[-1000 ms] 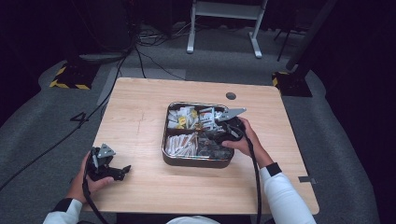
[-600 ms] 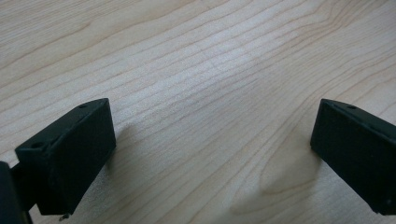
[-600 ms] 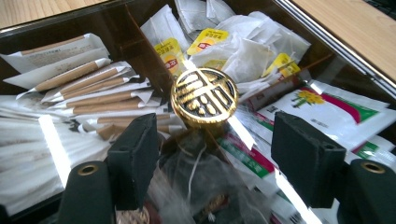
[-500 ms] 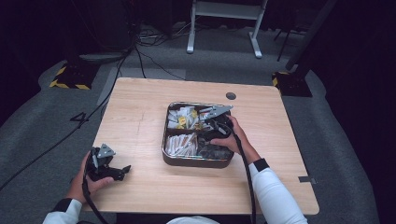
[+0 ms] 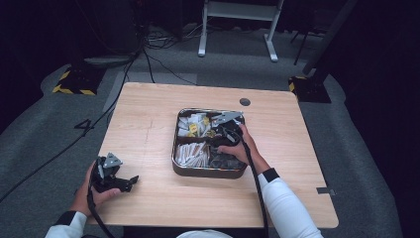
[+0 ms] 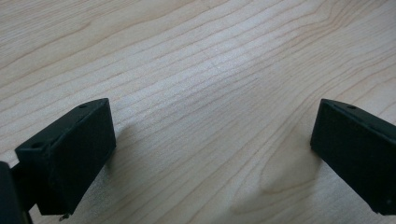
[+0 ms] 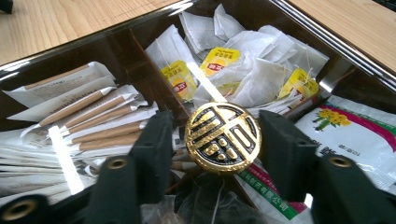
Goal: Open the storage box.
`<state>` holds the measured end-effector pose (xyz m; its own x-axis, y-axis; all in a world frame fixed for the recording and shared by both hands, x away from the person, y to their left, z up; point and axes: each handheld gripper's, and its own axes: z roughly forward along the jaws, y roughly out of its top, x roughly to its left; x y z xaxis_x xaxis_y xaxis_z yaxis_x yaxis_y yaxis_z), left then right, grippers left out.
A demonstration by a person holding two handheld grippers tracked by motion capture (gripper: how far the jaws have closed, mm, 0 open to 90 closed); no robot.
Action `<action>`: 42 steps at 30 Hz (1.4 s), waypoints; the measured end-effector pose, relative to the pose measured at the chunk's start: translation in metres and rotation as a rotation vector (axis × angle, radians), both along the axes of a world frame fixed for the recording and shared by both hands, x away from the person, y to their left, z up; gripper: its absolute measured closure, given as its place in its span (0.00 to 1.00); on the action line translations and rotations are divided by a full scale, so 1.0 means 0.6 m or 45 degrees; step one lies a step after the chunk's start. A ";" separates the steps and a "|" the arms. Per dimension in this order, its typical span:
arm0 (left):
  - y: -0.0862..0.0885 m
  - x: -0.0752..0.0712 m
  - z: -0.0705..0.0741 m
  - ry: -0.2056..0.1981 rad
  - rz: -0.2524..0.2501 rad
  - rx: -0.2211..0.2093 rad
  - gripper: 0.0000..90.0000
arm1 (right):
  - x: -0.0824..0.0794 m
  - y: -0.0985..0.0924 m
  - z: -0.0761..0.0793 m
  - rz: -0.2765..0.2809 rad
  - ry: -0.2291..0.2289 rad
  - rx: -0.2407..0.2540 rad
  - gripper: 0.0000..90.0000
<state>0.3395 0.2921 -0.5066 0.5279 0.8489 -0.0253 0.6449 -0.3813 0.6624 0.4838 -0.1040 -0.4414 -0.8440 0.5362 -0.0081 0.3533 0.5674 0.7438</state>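
Observation:
A dark metal tray (image 5: 208,171) with compartments stands in the middle of the table. At its centre rises a round gold and black knob (image 7: 222,137). My right gripper (image 7: 212,140) reaches down into the tray (image 7: 93,39) with one jaw on each side of the knob. Its jaws have just been closing, and a thin gap still shows at the left jaw. From above, the right gripper (image 5: 223,135) covers the tray's centre. My left gripper (image 5: 130,181) rests on the table at the front left, open, with bare wood between its jaws (image 6: 210,154).
White tea bags with yellow tags (image 7: 243,70) fill the far compartment and brown-and-white stick sachets (image 7: 93,116) the left one. A packet with a yellow flower print (image 7: 345,126) lies at the right. The wooden table (image 5: 148,114) has a small dark hole (image 5: 244,102) behind the tray.
My right hand has moved left over the tray to its centre, and its jaws have narrowed around the knob. The left hand has stayed put.

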 end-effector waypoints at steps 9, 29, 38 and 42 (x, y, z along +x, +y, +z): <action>0.001 0.000 0.000 -0.002 -0.001 0.003 0.00 | -0.006 -0.001 0.000 -0.040 -0.034 0.004 0.65; 0.001 -0.001 0.000 -0.001 -0.003 0.003 0.00 | -0.016 -0.004 0.016 -0.024 -0.084 -0.029 0.65; 0.001 -0.001 0.000 -0.001 -0.002 0.002 0.00 | -0.024 -0.009 0.033 -0.011 -0.126 -0.021 0.65; 0.001 -0.001 0.000 -0.001 -0.003 0.003 0.00 | -0.026 -0.012 0.041 -0.004 -0.130 -0.013 0.65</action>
